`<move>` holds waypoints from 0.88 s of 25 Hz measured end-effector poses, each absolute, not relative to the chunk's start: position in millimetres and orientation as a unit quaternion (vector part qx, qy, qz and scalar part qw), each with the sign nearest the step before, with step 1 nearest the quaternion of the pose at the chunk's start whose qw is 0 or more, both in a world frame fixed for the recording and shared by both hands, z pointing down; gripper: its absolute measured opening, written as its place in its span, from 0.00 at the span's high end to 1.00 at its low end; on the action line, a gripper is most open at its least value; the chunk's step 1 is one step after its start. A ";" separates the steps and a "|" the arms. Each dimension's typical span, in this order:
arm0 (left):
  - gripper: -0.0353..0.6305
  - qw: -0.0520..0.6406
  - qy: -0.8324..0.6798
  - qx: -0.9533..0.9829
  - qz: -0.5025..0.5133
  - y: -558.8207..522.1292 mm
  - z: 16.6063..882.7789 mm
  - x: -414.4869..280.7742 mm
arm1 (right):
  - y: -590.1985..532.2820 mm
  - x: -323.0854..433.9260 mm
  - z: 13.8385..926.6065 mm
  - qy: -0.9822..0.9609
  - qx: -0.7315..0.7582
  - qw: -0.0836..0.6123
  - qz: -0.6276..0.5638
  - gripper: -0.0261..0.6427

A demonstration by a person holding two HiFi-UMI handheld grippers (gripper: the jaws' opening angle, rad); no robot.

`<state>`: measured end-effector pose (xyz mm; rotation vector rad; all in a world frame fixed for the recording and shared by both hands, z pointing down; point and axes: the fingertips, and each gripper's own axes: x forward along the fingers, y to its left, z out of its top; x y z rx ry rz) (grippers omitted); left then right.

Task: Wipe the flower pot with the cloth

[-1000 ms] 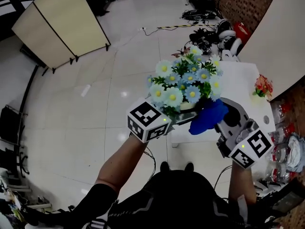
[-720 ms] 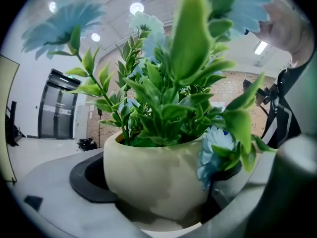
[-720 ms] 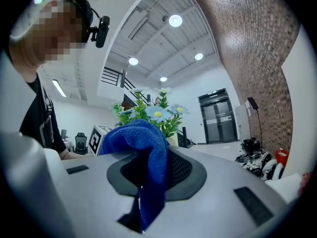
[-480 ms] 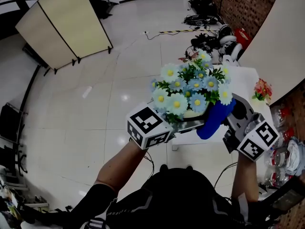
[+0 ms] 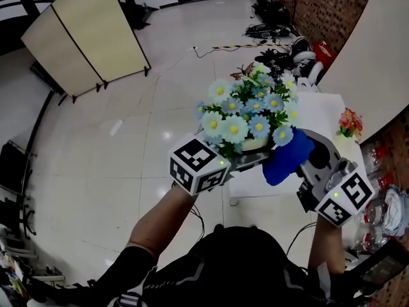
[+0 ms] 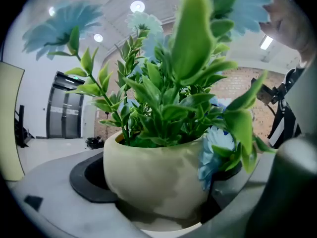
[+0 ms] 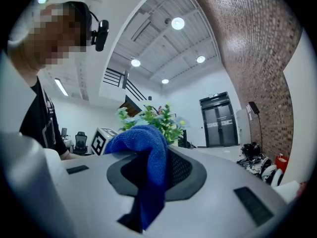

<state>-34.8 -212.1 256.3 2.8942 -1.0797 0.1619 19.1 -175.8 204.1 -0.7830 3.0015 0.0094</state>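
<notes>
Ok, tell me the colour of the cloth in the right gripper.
Bright blue; the cloth shows best in the right gripper view.

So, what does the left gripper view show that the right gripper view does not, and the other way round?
Only the left gripper view: the cream flower pot close up, clamped between the left tongs, with its rim and the stems rising from it.
Only the right gripper view: the blue cloth pinched in the right tongs and hanging down, and a marker cube behind it.
Both: the plant with its blue flowers, and round ceiling lights.
</notes>
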 end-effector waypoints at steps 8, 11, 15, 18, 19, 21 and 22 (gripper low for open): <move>0.10 0.012 -0.346 0.937 0.056 -206.9 252.3 -36.6 | -167.1 -9.0 212.6 0.970 -0.242 0.009 0.004 0.86; 0.10 0.004 -0.349 0.936 0.056 -204.0 249.2 -41.9 | -181.7 -2.7 215.3 0.969 -0.247 0.019 -0.013 0.86; 0.10 -0.004 -0.337 0.940 0.053 -202.5 244.6 -37.7 | -204.7 10.0 218.2 0.963 -0.266 0.021 -0.033 0.86; 0.10 -0.006 -0.322 0.946 0.048 -200.1 241.2 -32.5 | -220.4 16.8 221.8 0.960 -0.277 0.020 -0.045 0.86; 0.10 -0.006 -0.318 0.947 0.043 -199.3 240.0 -30.2 | -223.8 19.5 222.2 0.959 -0.278 0.020 -0.046 0.87; 0.10 -0.003 -0.314 0.949 0.036 -197.4 238.4 -26.4 | -227.9 26.7 221.9 0.959 -0.277 0.022 -0.049 0.86; 0.10 -0.002 -0.314 0.949 0.035 -196.3 238.0 -26.0 | -230.0 30.5 221.4 0.959 -0.278 0.025 -0.052 0.86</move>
